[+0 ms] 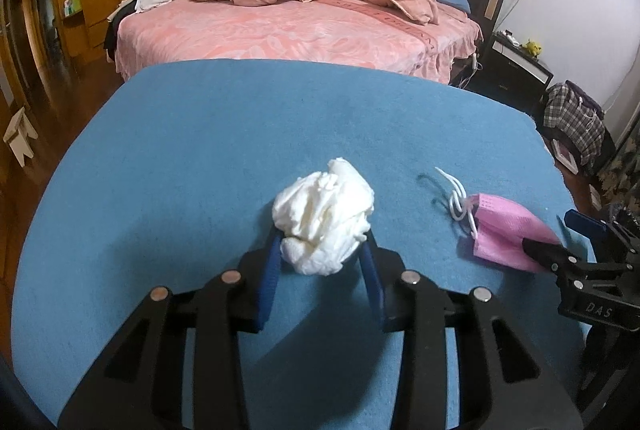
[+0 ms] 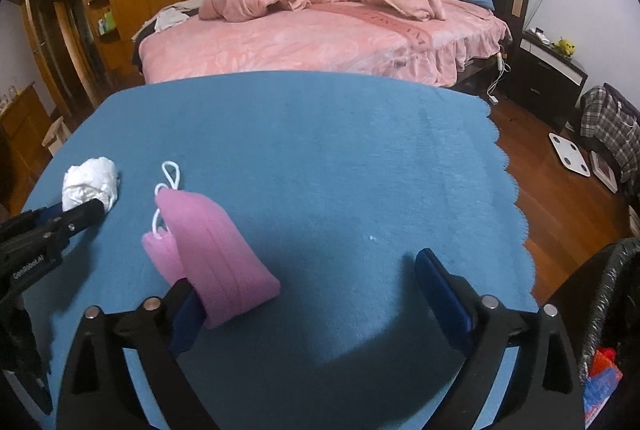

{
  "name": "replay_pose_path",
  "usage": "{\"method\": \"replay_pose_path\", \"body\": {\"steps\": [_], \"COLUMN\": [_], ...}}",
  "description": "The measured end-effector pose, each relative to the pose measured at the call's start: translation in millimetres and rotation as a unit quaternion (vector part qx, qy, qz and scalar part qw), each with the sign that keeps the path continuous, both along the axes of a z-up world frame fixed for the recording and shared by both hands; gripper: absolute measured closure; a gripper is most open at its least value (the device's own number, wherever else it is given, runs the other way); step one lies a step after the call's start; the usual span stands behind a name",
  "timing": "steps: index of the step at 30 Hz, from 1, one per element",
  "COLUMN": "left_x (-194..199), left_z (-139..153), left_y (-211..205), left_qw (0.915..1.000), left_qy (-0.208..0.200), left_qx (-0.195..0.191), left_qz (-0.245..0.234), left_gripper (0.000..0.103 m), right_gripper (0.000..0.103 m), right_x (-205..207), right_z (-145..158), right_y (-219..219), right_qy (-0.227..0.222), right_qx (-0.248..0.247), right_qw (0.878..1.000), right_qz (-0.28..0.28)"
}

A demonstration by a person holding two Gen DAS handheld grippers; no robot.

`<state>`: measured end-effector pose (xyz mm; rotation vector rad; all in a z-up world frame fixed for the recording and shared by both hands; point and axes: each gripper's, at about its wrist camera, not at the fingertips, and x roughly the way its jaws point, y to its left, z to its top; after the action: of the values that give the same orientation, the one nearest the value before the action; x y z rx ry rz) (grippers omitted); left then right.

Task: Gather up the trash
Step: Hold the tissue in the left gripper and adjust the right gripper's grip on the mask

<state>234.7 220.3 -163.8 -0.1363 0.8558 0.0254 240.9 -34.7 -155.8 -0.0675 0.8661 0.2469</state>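
I had two tongs over the blue tabletop. My left tongs were clamped on a ball of white tissue. The blue pads pressed it from both sides, at 9 o'clock and 3 o'clock of the ball. It sat at the tips of the tongs, just over the cloth.

My right tongs were wide apart and held nothing. The pink face mask lay flat on the tabletop. It was not in the middle of the gap. It lay to the 9 o'clock side, with its near end against the left pad, and the right pad was well apart from it. Its long side ran from the left pad up toward 11 o'clock, and its white ear loops were at the far end.

I think this mattered most for the next move. The right tongs were the nearer ones to the mask, since the left tongs were full. I would need to slide them toward 9 o'clock so the mask sat between both pads.

A trash bin stood by the table at 3 o'clock.
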Motion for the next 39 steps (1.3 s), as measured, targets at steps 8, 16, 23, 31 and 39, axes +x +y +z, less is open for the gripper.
{"method": "replay_pose_path", "body": {"steps": [8,16,23,31,39], "left_x": [-3.5,-32.6,-38.3,-30.6,-29.1], "left_z": [1.5,1.8,-0.1,-6.6,-6.9], "left_y": [-0.9,-17.7,-43.2,-50.1,-52.5], "left_qw": [1.0,0.9991,0.9958,0.995,0.9953], "left_qy": [0.001,-0.006,-0.009,0.002,0.005], "left_qx": [-0.003,-0.023,-0.029,-0.046,-0.042], "left_qz": [0.002,-0.035,-0.086,-0.089,-0.088], "left_gripper": [0.066,0.066,0.066,0.066,0.066], "right_gripper": [0.006,0.006,0.006,0.006,0.006], "right_x": [-22.9,-23.8,-20.3,-18.4,-22.3], "right_z": [-1.0,-2.1,-5.8,-7.5,-7.1], "right_y": [-4.3,-9.8,-11.1,-11.2,-17.7], "right_qy": [0.002,0.008,0.017,0.021,0.02], "right_qx": [-0.006,-0.004,-0.01,-0.017,-0.006], "right_qw": [1.0,1.0,1.0,0.999,0.999], "right_qz": [0.011,0.007,0.013,0.033,0.044]}}
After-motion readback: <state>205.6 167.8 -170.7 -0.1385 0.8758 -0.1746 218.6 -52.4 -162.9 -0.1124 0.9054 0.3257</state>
